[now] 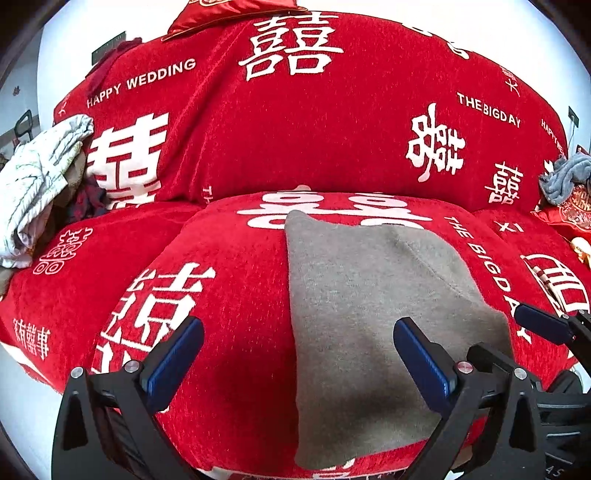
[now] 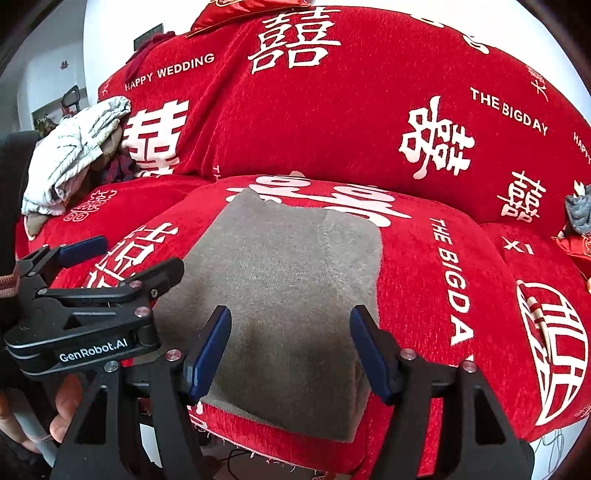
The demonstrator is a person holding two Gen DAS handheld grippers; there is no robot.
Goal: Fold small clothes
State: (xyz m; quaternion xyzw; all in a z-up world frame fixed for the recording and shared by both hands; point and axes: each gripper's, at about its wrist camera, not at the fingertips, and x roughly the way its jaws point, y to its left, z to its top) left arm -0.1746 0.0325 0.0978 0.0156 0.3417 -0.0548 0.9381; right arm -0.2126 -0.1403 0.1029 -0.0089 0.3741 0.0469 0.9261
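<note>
1. While the grey cloth lies flat at the sofa cushion's front edge, nothing is held: both grippers' jaws are spread wide.
2. A fold seems pending; an edge must be gripped next.

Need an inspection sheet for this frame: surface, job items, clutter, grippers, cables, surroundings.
Surface: red sofa cover with white lettering.
Job's things: grey garment flat on the middle seat cushion, folded, nothing gripping it.
Clutter: white clothes pile at the left end, grey cloth at the right end, red cushion on the backrest.
Grippers: left gripper and right gripper over the garment, jaws open, empty.
Cables: nothing seen.
Surroundings: white wall behind.
</note>
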